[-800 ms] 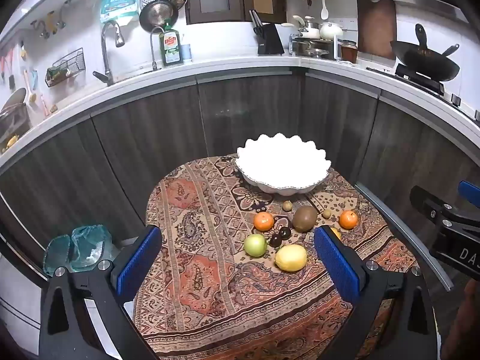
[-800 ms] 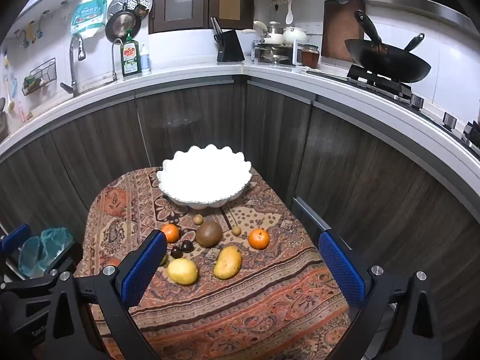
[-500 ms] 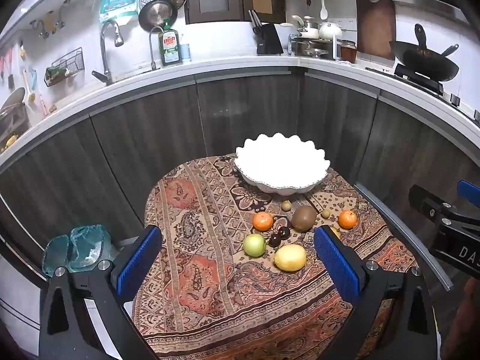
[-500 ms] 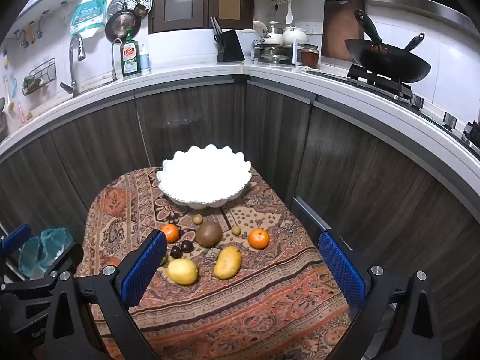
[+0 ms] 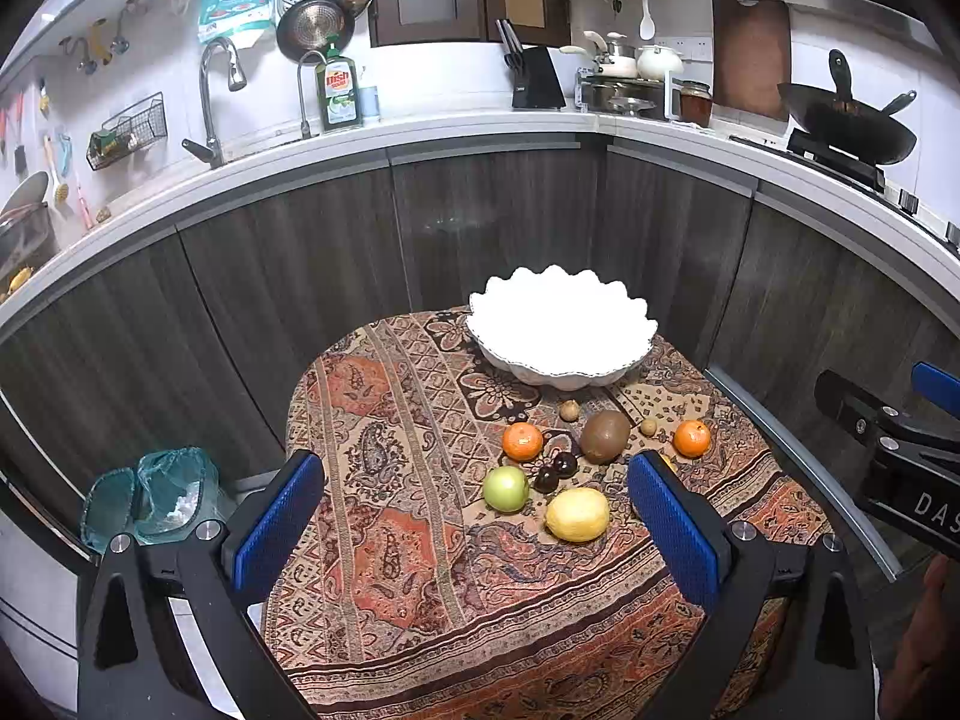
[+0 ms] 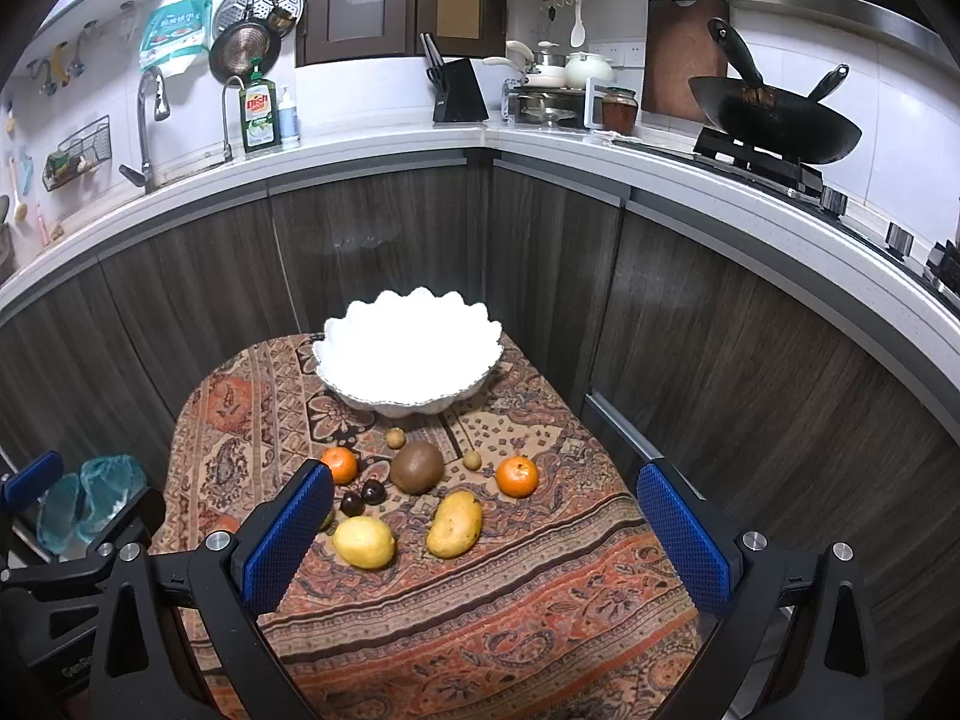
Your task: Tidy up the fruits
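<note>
Nearest the cameras, the left gripper (image 5: 474,531) hangs above the front of the counter (image 6: 540,630) with its blue-padded fingers (image 5: 279,519) spread as wide as they go and nothing between them. The right gripper (image 6: 486,534) is the same: fingers (image 6: 681,546) fully apart, holding nothing, tilted down toward the fruit. Both are well clear of every piece.

Under them the patterned cloth (image 5: 390,540) covers the counter. First comes a lemon (image 6: 363,542) with a mango (image 6: 454,524) just beside it on the right, and a green apple (image 5: 506,488) to the lemon's left (the left finger of the right gripper hides most of it in that view). Behind these lie two dark plums (image 6: 363,498), touching or nearly so. Farther back sits a kiwi (image 6: 417,466), flanked by one mandarin (image 6: 339,464) on the left and another mandarin (image 6: 517,476) on the right, with two small round tan fruits (image 6: 395,437) near the kiwi.

Beyond all the fruit, at the far edge of the cloth, stands the white scalloped bowl (image 6: 408,402), apart from every piece; its inside is too washed out to read.
</note>
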Available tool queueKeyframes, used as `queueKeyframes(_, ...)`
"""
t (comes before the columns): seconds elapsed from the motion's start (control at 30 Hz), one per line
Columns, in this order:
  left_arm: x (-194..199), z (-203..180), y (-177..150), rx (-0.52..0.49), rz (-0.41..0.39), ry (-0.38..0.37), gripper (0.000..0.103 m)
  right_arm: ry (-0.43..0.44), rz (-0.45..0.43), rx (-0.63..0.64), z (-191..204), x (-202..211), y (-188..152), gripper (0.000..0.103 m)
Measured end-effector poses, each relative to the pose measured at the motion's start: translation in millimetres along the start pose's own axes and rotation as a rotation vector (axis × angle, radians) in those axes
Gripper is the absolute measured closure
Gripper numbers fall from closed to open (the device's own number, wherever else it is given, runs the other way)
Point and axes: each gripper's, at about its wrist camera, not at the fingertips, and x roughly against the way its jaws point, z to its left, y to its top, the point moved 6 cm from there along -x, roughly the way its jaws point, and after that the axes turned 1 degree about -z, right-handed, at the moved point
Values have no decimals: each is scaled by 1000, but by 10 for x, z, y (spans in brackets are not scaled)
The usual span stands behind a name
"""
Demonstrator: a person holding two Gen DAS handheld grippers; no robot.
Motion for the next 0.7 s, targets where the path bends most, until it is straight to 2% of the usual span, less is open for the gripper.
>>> queueKeyframes(0.7, -9, 22, -25, 0, 4, -10, 0, 0, 2, 0, 2, -11, -18, 1)
